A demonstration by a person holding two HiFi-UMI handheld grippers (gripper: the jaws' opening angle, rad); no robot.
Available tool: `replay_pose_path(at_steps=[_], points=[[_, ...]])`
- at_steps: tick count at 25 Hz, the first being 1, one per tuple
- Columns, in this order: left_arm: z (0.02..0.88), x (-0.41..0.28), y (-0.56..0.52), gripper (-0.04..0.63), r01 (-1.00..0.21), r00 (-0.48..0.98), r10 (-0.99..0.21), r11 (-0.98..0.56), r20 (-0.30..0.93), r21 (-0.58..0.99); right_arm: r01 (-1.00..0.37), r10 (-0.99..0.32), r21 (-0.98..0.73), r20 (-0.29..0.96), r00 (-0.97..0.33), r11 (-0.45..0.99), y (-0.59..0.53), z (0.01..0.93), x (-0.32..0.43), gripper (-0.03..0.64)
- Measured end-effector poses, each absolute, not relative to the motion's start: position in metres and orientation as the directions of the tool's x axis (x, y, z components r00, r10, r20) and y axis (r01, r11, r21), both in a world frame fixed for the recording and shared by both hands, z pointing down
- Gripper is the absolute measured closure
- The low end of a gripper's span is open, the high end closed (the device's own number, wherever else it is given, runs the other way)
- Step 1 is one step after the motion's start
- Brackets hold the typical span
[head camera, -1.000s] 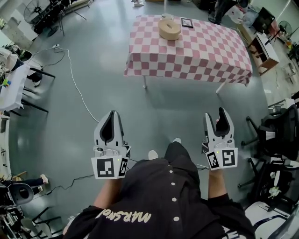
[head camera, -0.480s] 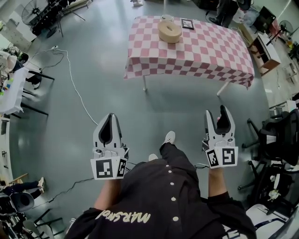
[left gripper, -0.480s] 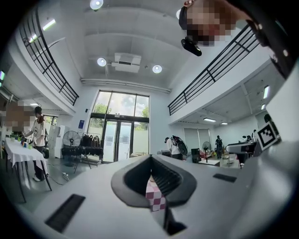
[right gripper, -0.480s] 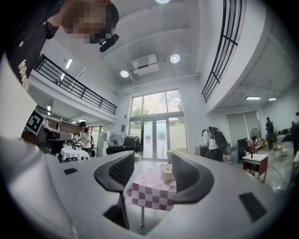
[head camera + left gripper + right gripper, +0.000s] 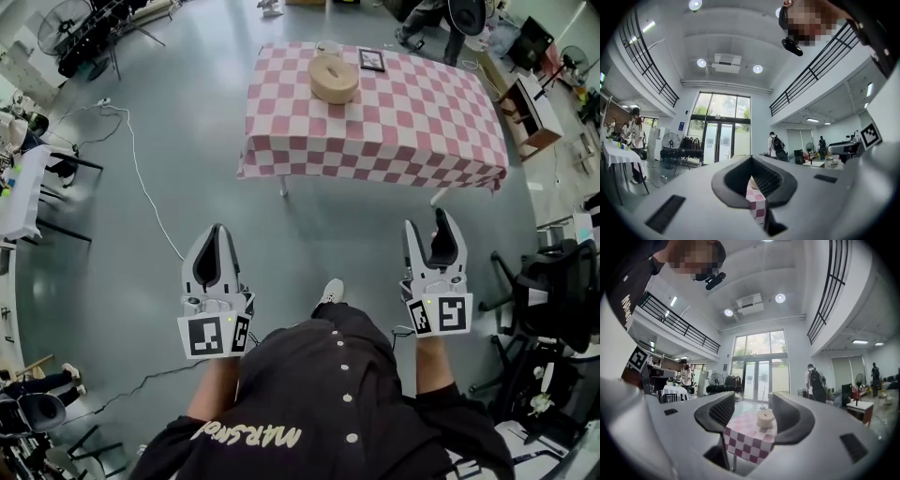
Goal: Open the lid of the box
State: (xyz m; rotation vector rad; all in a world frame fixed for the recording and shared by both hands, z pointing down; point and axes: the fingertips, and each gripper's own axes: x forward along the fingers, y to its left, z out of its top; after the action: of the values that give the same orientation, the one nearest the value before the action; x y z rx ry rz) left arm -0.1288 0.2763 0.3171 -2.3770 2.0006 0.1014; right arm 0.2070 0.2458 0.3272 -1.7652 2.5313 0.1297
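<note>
The round beige box [image 5: 334, 78] with its lid on stands near the far edge of a table with a pink checked cloth [image 5: 375, 122], some steps ahead of me. Both grippers hang over the grey floor, well short of the table. My left gripper [image 5: 217, 231] is shut, its tips together, with nothing held. My right gripper [image 5: 440, 217] is open and empty. In the right gripper view, the box [image 5: 765, 418] on the table [image 5: 745, 441] shows between the jaws of the right gripper [image 5: 753, 400]. In the left gripper view, only a strip of checked cloth [image 5: 757, 204] shows through the left gripper [image 5: 752, 161].
A small framed picture [image 5: 372, 60] and a glass [image 5: 328, 46] share the table. A white cable [image 5: 141, 178] runs across the floor at left. Black chairs [image 5: 548, 281] crowd the right side, and a wooden shelf [image 5: 530, 98] stands beside the table. A person's dark shirt [image 5: 328, 403] fills the bottom.
The person has stepped forward, so the table sits nearer and lower in the head view. Both grippers keep the same pose and the same jaw openings.
</note>
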Motion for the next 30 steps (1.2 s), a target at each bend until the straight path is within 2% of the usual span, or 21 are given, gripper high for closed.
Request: replay_pose_path(at_steps=[12, 21, 30], points=[[0.325, -0.093, 0.212, 0.588, -0.988, 0.150, -0.988, -0.151, -0.042, 0.018, -0.930, -0.927, -0.002, -0.080, -0.366, 0.367, 0.171, 0.336, 0.238, 0.380], [0.318, -0.074, 0.179, 0.588, -0.993, 0.111, -0.992, -0.112, -0.064, 0.018, -0.918, -0.916, -0.014, -0.081, -0.394, 0.396, 0.129, 0.339, 0.255, 0.380], [0.329, -0.072, 0.176, 0.588, -0.998, 0.065, -0.998, -0.066, -0.025, 0.018, -0.895, -0.896, -0.055, -0.061, -0.440, 0.443, 0.105, 0.354, 0.246, 0.380]])
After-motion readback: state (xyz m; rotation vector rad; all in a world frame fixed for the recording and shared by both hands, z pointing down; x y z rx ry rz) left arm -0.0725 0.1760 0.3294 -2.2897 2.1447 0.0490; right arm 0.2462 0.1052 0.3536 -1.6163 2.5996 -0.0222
